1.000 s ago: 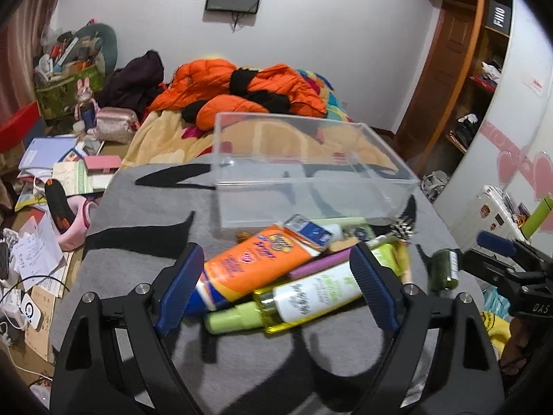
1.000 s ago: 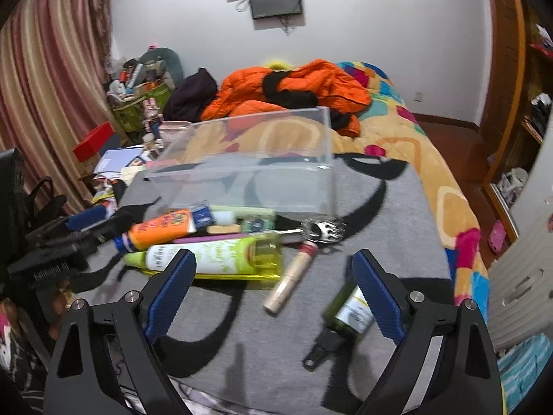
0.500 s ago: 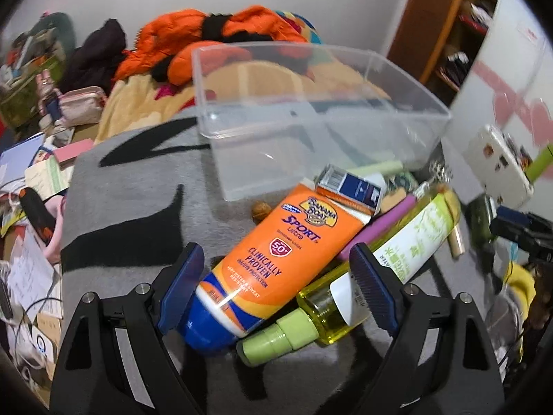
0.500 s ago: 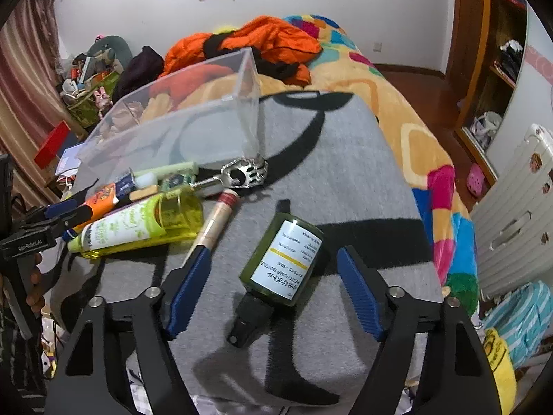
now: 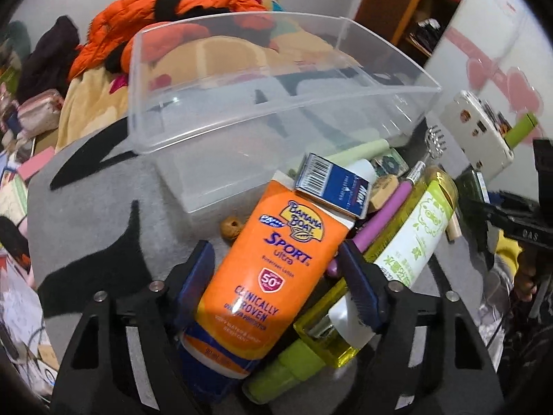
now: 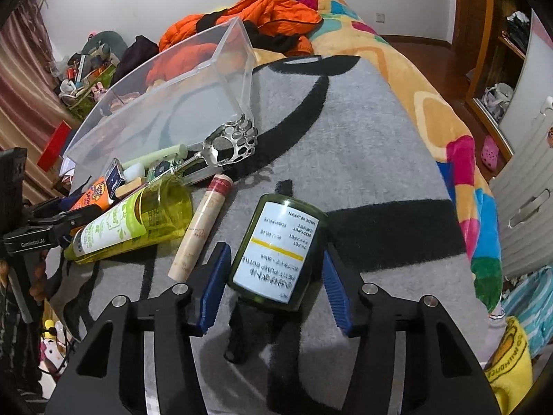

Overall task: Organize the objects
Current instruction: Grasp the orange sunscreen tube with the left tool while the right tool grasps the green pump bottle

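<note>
Sunscreen tube point(image 5: 273, 276) lies on the blanket before the clear bin point(image 5: 262, 79), left gripper point(image 5: 276, 276) closing around it, pads not yet pressing; right gripper point(image 6: 273, 276) likewise straddles the green bottle point(image 6: 280, 252) (round, could roll away).

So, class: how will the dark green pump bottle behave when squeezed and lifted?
The dark green pump bottle looks rigid, so probably no buckling. It lies on its round side: likely to roll if nudged. Its glossy wall may slip between the right tool pads, which have just been closing.
</note>
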The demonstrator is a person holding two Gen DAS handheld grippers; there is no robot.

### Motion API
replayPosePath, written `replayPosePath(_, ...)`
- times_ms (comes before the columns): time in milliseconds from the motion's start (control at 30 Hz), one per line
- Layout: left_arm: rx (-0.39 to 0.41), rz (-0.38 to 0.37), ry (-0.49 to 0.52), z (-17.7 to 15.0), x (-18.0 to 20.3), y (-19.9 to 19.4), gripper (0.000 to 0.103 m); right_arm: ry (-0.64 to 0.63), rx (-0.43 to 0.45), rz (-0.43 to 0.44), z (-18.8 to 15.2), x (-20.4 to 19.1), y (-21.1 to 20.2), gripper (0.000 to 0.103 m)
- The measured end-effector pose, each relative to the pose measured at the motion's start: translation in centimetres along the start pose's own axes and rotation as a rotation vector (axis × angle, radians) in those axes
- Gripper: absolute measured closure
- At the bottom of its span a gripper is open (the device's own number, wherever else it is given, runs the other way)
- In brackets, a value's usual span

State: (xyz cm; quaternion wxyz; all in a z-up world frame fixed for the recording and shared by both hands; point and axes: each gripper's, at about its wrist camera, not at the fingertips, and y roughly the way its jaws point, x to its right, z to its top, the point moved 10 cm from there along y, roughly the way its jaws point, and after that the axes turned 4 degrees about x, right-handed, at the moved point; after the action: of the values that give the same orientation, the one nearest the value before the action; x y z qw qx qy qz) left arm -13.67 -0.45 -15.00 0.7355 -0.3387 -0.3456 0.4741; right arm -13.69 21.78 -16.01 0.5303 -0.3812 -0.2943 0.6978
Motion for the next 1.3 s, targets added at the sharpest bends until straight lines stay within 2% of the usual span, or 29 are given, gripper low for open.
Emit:
replayPosePath(167, -0.033, 0.026, 0.09, -0.5, 0.5, -0.4, 0.039, -0.019, 0.004, -0.002, 0.4, -0.2, 0.3, 0.056)
replayPosePath(267, -0.045, 0.057, 0.111, -1.0, 0.2, -1.0, 0.045, -0.032, 0.005, -0.01, 0.4, -0.2, 0.3, 0.065)
replayPosePath(400, -0.05, 0.117, 0.13, -2.1, -0.7, -2.0, 0.051, -0.032, 0.011, -0.008, 0.3, -0.2, 0.1, 0.065)
replayPosePath(567, -0.054, 0.134, 0.145, -2.5, -0.8, -2.3, 0.051, -0.043, 0.009, -0.01, 0.3, -0.1, 0.1, 0.065)
replayPosePath(900, -0.142, 0.106, 0.161, -1.8, -0.4, 0.0, 0.049, -0.08, -0.006, -0.011, 0.5, -0.4, 0.6, 0.065)
replayPosePath(1067, -0.105, 0.16, 0.174, -2.0, -0.5, -1.3, 0.055, -0.091, 0.02, -0.019, 0.5, -0.6, 0.2, 0.065)
replayPosePath(1300, 0.036, 0.21, 0.144, -1.8, -0.9, -4.8, 0.063, -0.093, 0.092, -0.028, 1.3, -0.7, -1.8, 0.065)
